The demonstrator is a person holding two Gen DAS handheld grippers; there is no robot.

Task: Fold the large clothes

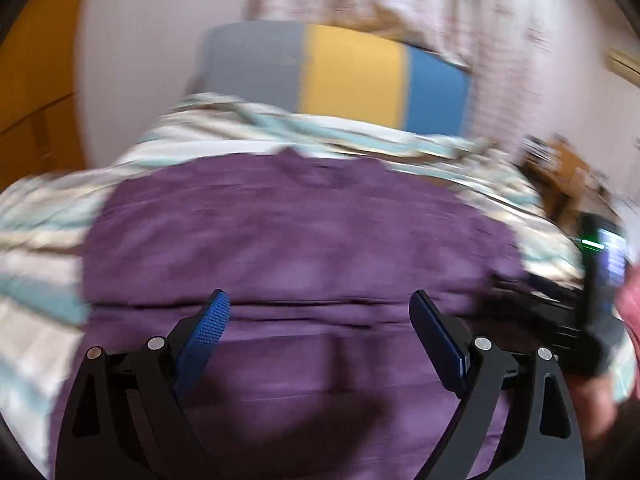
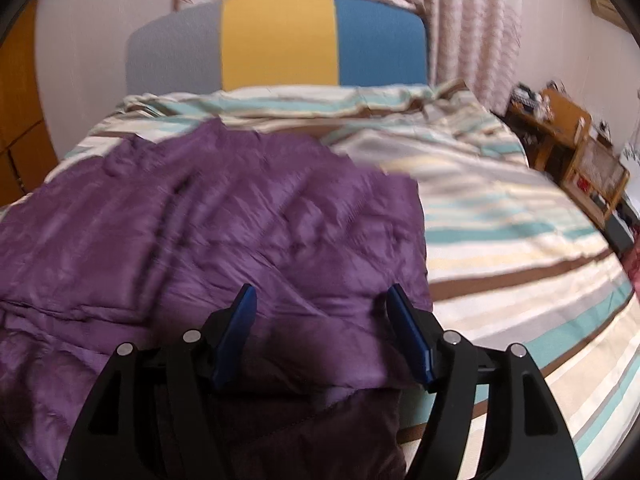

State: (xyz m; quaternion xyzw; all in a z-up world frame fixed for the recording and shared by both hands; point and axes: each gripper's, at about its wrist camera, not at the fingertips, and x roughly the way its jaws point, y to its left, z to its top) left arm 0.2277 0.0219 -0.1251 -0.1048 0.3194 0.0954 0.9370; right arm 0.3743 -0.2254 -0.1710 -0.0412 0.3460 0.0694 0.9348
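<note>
A large purple garment (image 1: 288, 240) lies spread on the striped bed cover (image 1: 36, 216), collar toward the headboard. My left gripper (image 1: 320, 300) is open and empty, hovering above the garment's near part. In the right wrist view the same purple garment (image 2: 240, 216) covers the left half of the bed, wrinkled, with a straight right edge. My right gripper (image 2: 320, 292) is open and empty above the garment's near right corner. The right gripper's body (image 1: 592, 300) shows at the right edge of the blurred left wrist view.
The striped bed cover (image 2: 520, 240) lies bare to the right of the garment. A grey, yellow and blue headboard (image 2: 280, 44) stands at the far end, with curtains (image 2: 472, 20) behind. A wooden side table (image 2: 568, 148) with clutter is at the right.
</note>
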